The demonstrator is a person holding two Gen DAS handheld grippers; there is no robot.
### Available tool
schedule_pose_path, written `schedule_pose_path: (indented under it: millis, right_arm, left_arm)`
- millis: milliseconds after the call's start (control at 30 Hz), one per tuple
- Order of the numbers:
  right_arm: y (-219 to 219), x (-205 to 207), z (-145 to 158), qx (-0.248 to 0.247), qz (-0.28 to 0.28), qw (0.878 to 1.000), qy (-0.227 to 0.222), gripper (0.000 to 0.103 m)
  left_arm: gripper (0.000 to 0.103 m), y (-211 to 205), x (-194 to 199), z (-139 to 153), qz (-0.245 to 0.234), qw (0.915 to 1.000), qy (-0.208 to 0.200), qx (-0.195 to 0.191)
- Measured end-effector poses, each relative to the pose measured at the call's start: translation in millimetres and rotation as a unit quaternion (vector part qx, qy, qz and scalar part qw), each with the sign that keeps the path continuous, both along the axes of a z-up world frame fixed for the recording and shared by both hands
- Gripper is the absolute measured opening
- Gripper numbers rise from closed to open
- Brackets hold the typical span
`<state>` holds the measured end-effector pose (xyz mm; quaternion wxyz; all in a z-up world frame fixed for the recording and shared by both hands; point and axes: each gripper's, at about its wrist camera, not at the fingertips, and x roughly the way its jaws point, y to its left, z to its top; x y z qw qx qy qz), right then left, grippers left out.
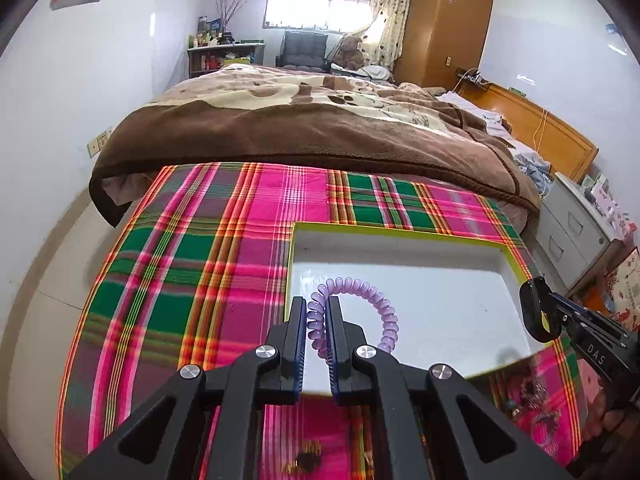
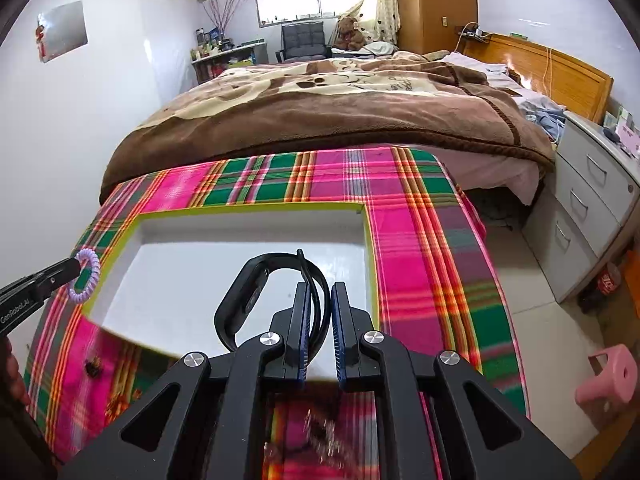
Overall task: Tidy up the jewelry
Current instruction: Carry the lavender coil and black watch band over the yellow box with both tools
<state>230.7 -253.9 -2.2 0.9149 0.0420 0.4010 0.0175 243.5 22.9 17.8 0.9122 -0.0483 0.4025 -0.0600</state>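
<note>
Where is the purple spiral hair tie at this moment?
The purple spiral hair tie is pinched in the left gripper, held above the left part of the white tray. In the right wrist view it shows at far left, over the tray's green rim.

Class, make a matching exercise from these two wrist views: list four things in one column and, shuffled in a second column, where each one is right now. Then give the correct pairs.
Things
1. purple spiral plastic hair tie
2. black rubber watch band
3. white shallow tray with yellow-green rim
4. brown plush teddy bear

Places
A. resting on the pink and green plaid cloth
B. at the far end of the room, by the window
C. clamped in the left hand-held gripper
D. clamped in the right hand-held gripper

Pairs: 1-C, 2-D, 3-A, 4-B
</note>
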Motion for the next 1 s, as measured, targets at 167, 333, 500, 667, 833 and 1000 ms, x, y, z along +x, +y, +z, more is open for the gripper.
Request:
schedule_pose_path:
  millis: [167,333,500,667,833,1000]
  right_arm:
    - [0.4,25.0,-9.9,-0.016,0.001,1.000,0.012,0.011]
    - [-0.8,42.4,-19.2,-0.026,0.001,0.999,0.023,0.011]
    - [-2.8,50.7,-27.7,-0.032,0.001,0.999,0.033,0.011]
    - [-3.8,55.5,-31.4,-0.039,0.002,0.999,0.036,0.011]
    - [1.7,56.8,-33.7,-0.053,0.005,0.998,0.037,0.011]
    - [4.1,56.5,-34.4,-0.060,0.008,0.998,0.036,0.011]
  left_arm:
    - [0.009,-6.9,23.0,-7.2,-0.003,1.0000,0.009,-0.002]
    - [0.009,-14.8,40.9,-16.7,-0.008,0.9998,0.019,0.000]
    - [0.009,-20.1,52.8,-29.4,-0.008,0.9994,0.035,0.003]
    - [0.009,-23.5,59.1,-38.6,-0.011,0.9989,0.046,0.006]
    - [0.009,-25.7,62.7,-45.5,-0.013,0.9982,0.057,0.009]
    - [0.009,-25.5,64.5,-51.0,-0.010,0.9979,0.064,0.011]
